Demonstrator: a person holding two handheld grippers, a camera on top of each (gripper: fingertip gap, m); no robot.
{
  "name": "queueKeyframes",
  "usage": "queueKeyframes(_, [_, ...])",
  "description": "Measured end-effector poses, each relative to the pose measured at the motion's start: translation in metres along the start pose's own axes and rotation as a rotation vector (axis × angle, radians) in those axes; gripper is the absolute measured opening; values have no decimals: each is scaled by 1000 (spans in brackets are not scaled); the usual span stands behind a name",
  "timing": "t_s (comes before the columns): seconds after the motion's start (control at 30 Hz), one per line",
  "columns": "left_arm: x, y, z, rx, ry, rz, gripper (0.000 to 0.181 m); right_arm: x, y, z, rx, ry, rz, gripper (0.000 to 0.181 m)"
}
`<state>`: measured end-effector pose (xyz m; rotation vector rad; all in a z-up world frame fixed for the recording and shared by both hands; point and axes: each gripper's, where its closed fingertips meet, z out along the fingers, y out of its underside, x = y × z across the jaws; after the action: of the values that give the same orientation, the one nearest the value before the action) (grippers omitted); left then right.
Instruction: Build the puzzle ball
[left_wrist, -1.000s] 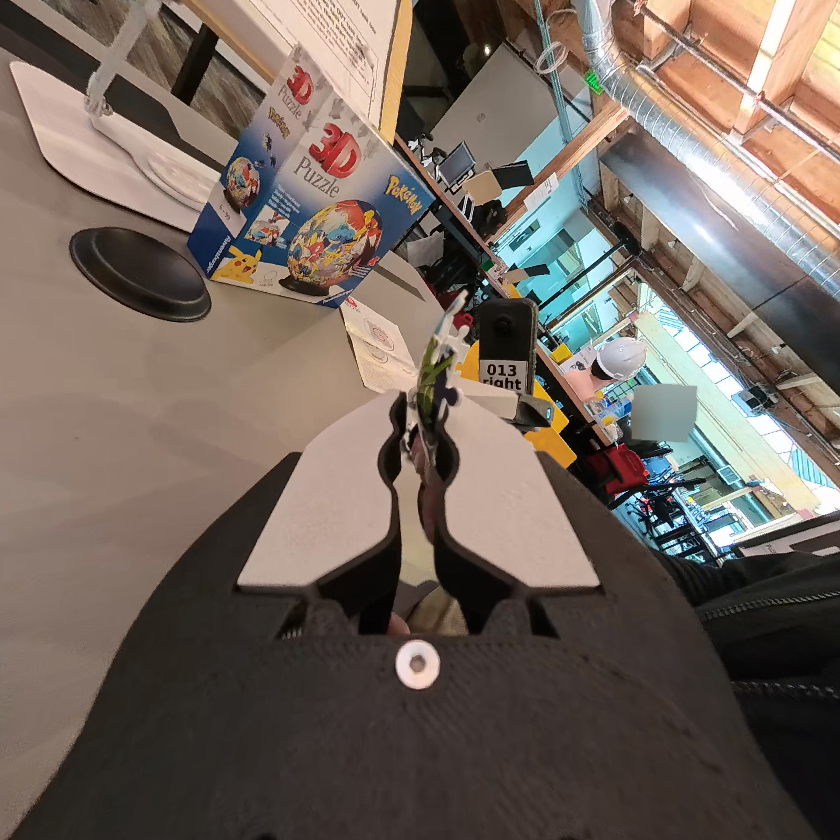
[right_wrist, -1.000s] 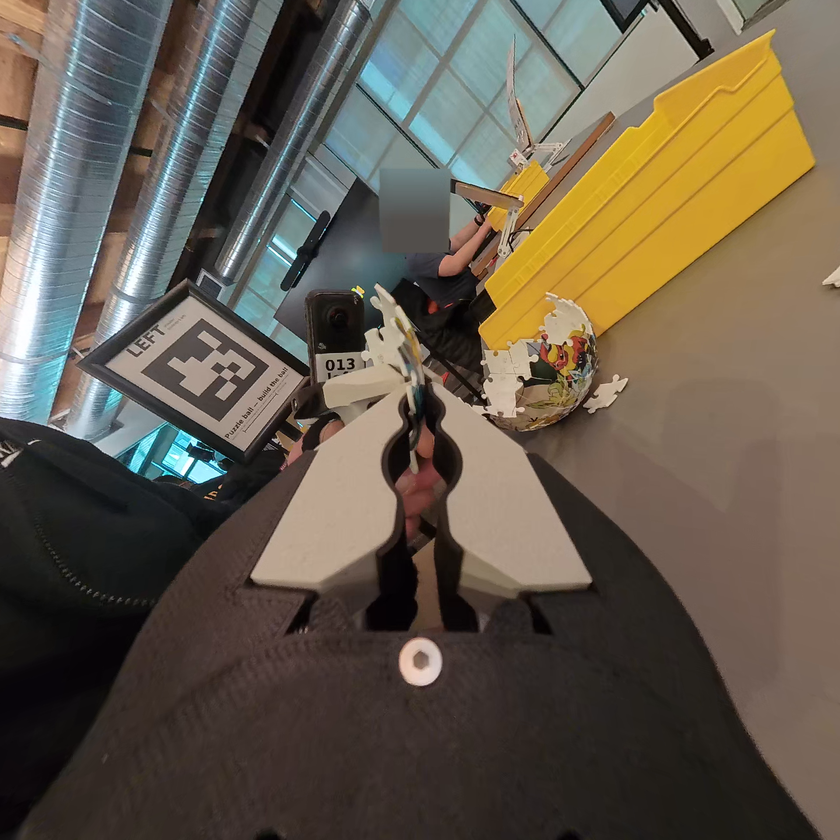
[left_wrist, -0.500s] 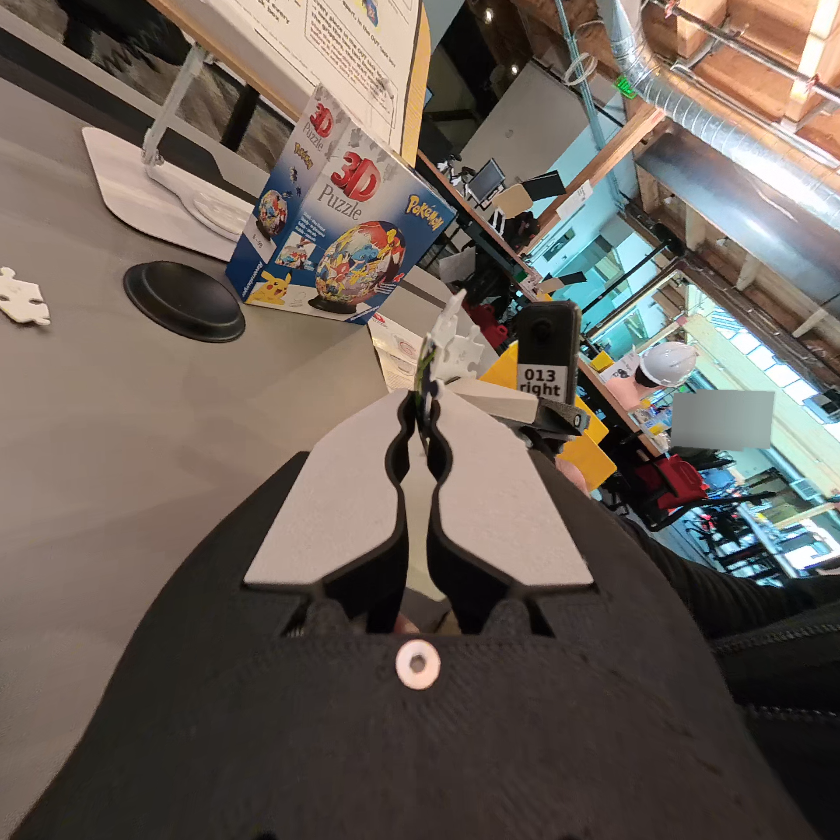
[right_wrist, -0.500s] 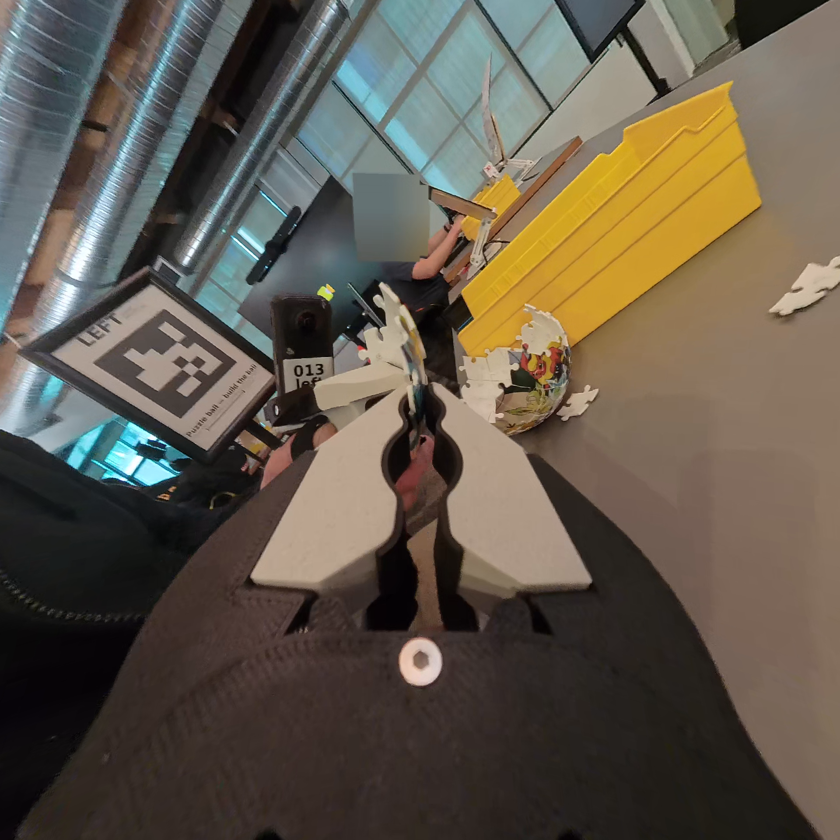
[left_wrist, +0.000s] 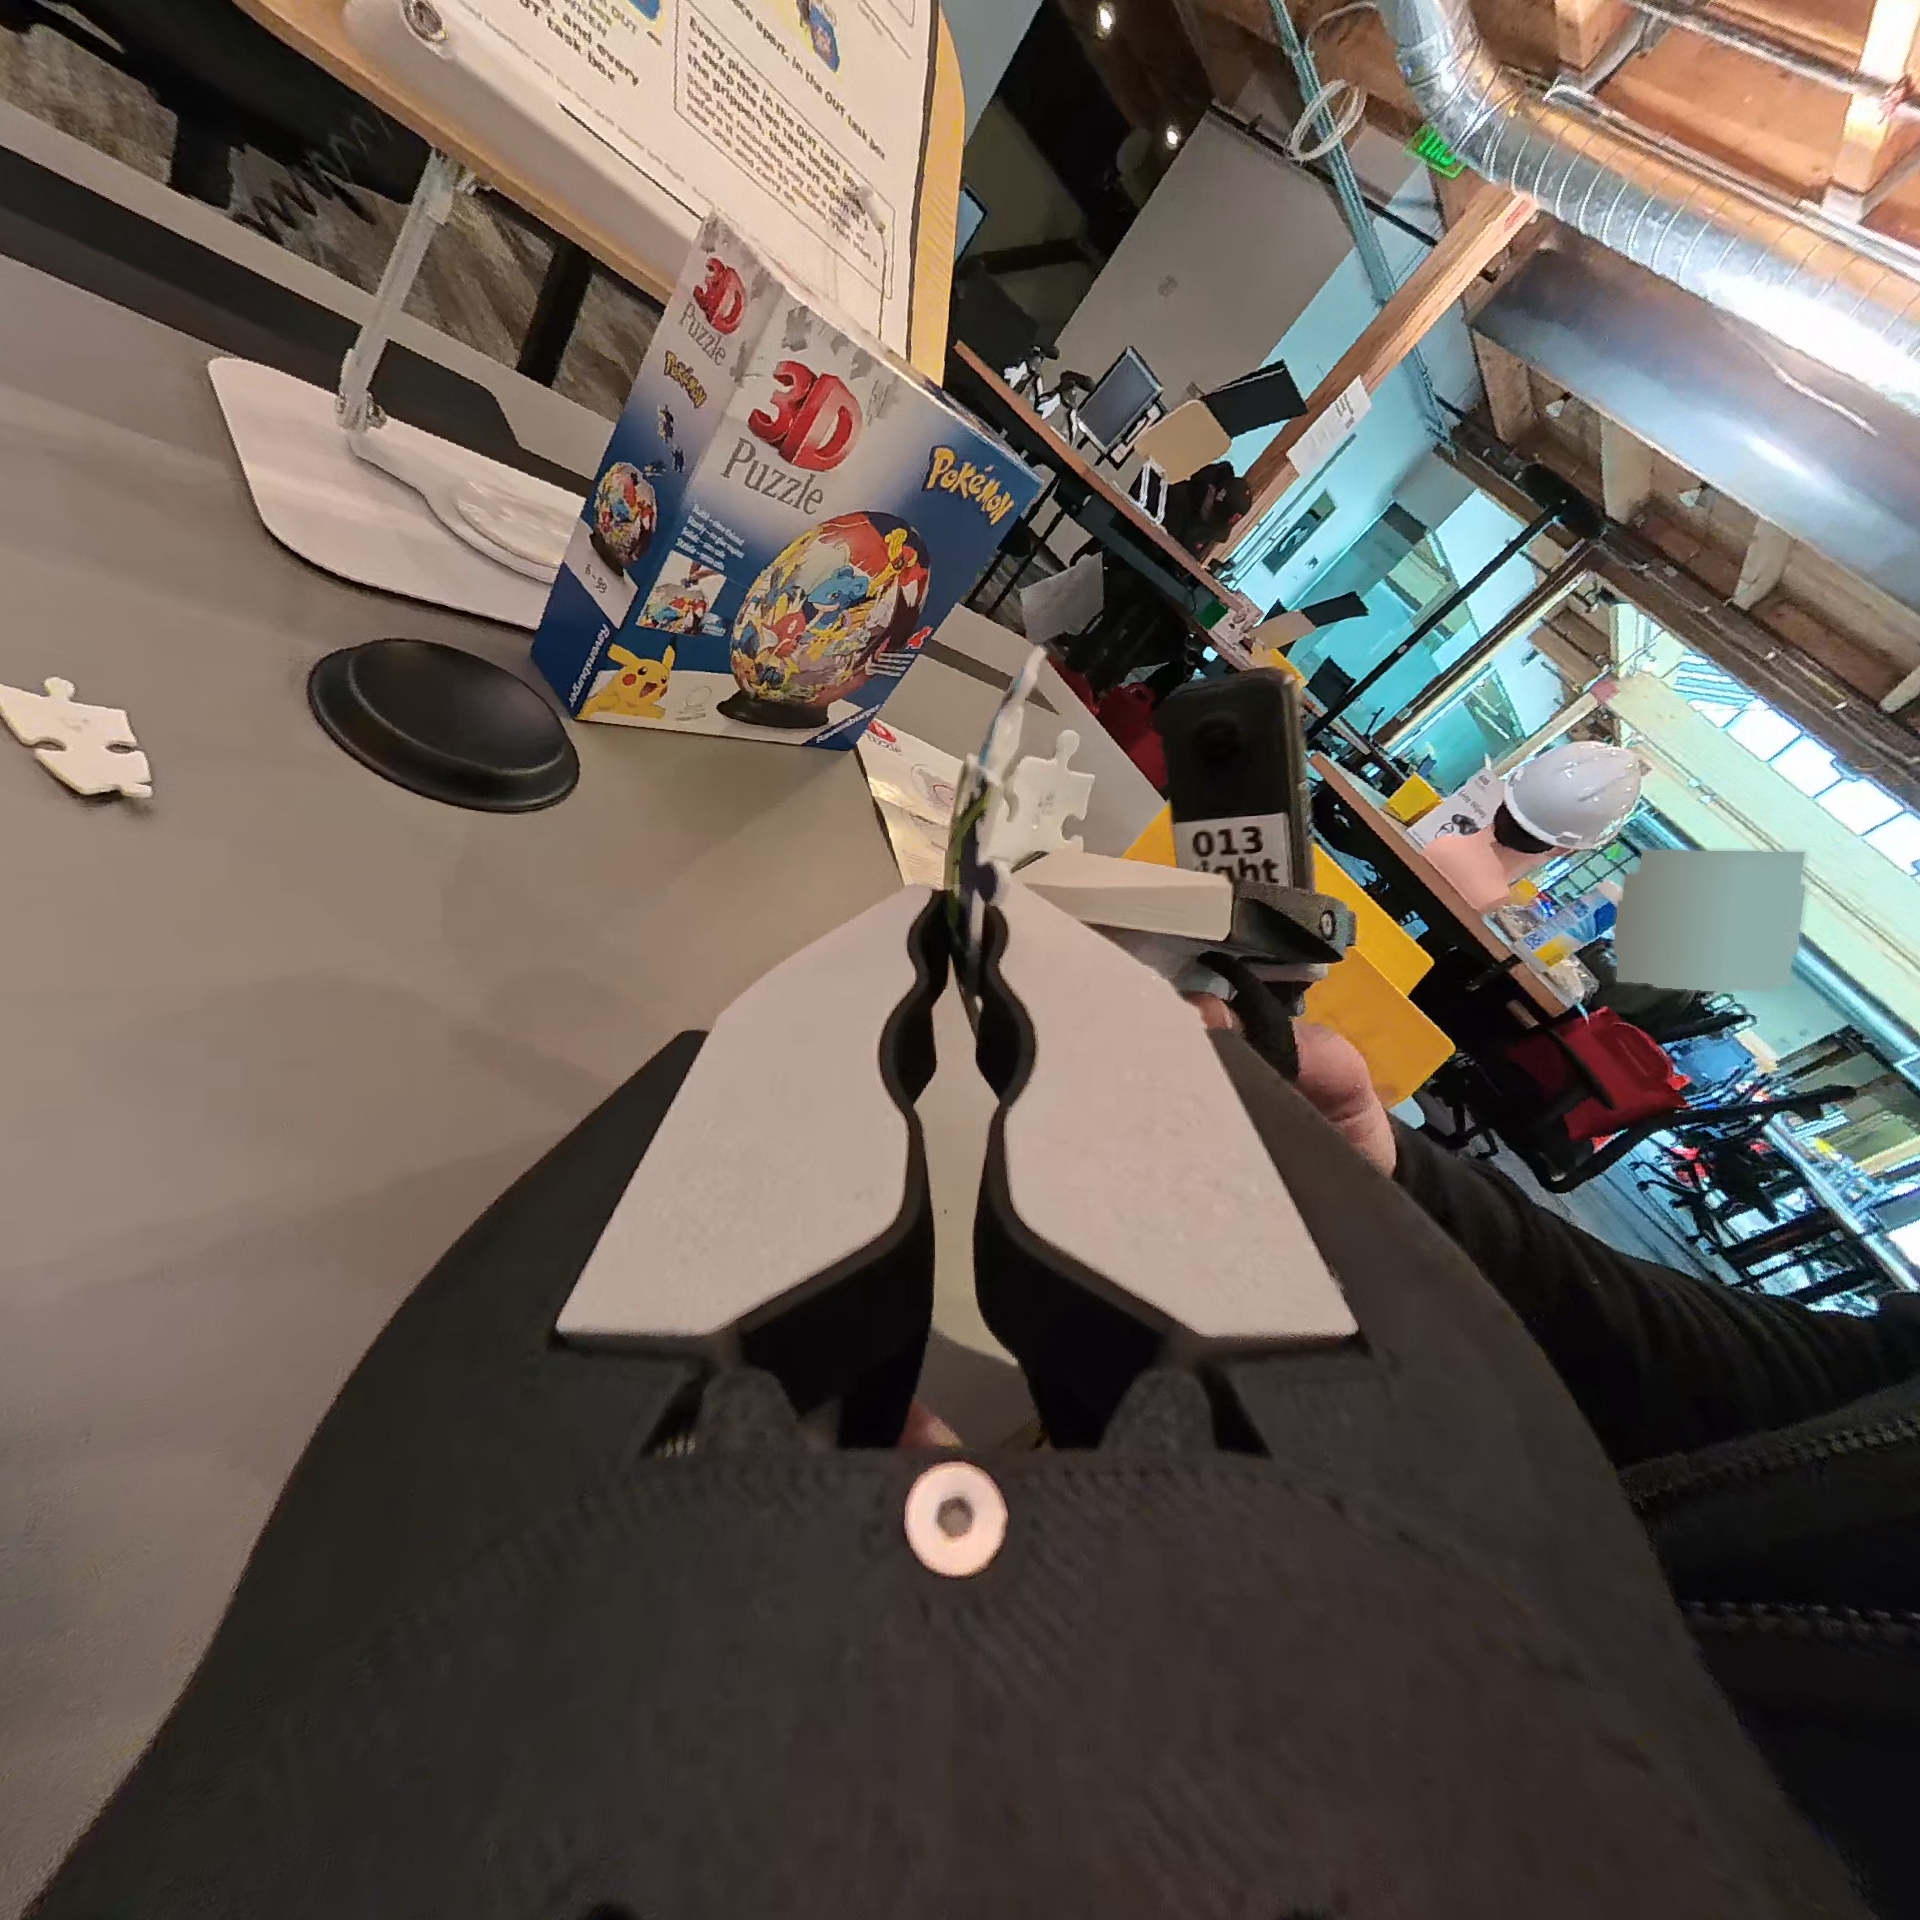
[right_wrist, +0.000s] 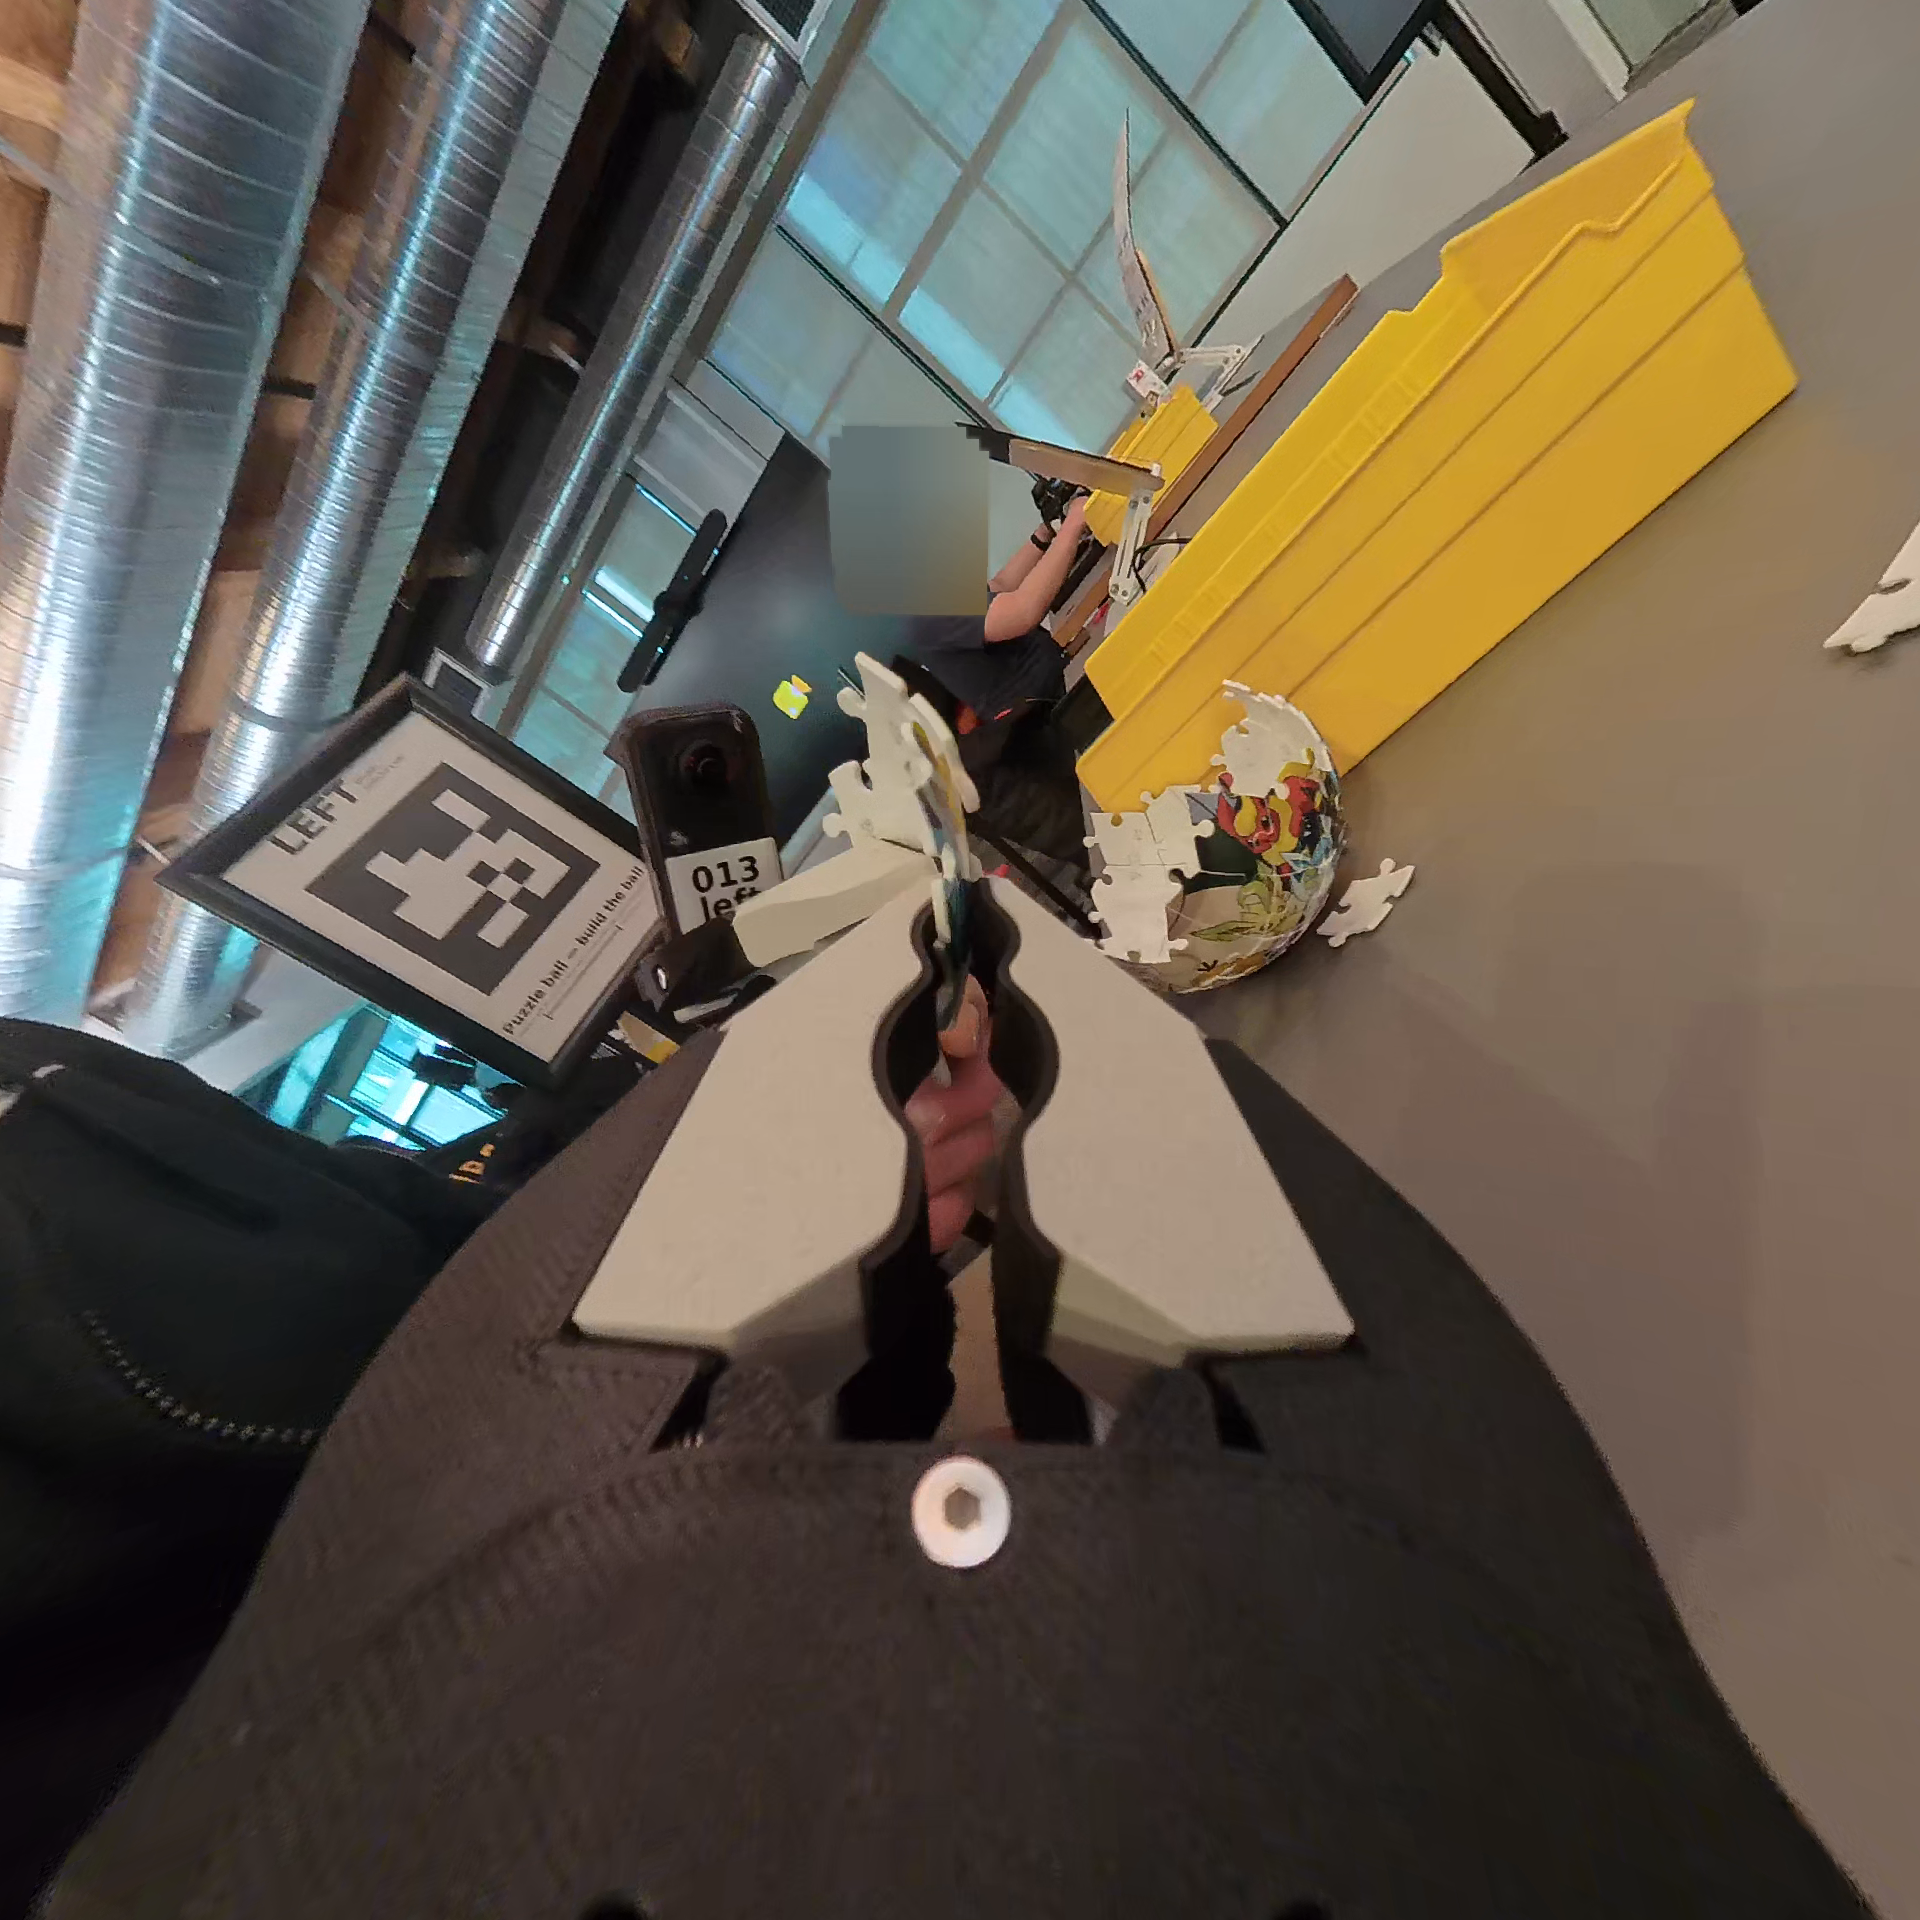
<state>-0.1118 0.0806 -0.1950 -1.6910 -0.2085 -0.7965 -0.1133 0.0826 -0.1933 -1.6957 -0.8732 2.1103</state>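
**Two grippers pinch joined puzzle pieces above the grey table**

Two curved puzzle pieces (right_wrist: 914, 790), white on the back and printed on the front, stand edge-on in the air, and both tools grip them. The right gripper (right_wrist: 961, 904), with pale grey fingers on a black body, has its jaws pressed onto the lower edge of the pieces. The left gripper (left_wrist: 966, 914), built the same way, clamps the same pieces (left_wrist: 997, 790) from the opposite side; its fingers meet the right tool's tips almost nose to nose.

Beyond the tips on the right, the half-built puzzle ball (right_wrist: 1226, 852), a colourful open shell with white jagged rims, rests on the grey table (right_wrist: 1662, 1039), touching the long yellow plastic bin (right_wrist: 1455, 468) behind it. One loose white piece (right_wrist: 1366, 902) lies just beside the ball, another (right_wrist: 1886, 603) near the table's right edge.

On the left side, a blue cardboard puzzle box (left_wrist: 769, 561) stands upright, with a black round cap (left_wrist: 442, 722) set in the tabletop near it and a white piece (left_wrist: 78, 738) further left.
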Motion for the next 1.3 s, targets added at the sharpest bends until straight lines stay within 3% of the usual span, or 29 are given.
queueKeyframes(0.17, [2,-1,0,-13,39,-55,3,-1,0,-1,-27,39,-128,1])
queueKeyframes(0.6, [10,-10,1,38,114,-60,3,-6,-5,-1,-18,29,-160,5])
queueKeyframes(1.3, [19,-4,0,-52,206,-36,3,-14,-12,-10,-54,1,-243,1])
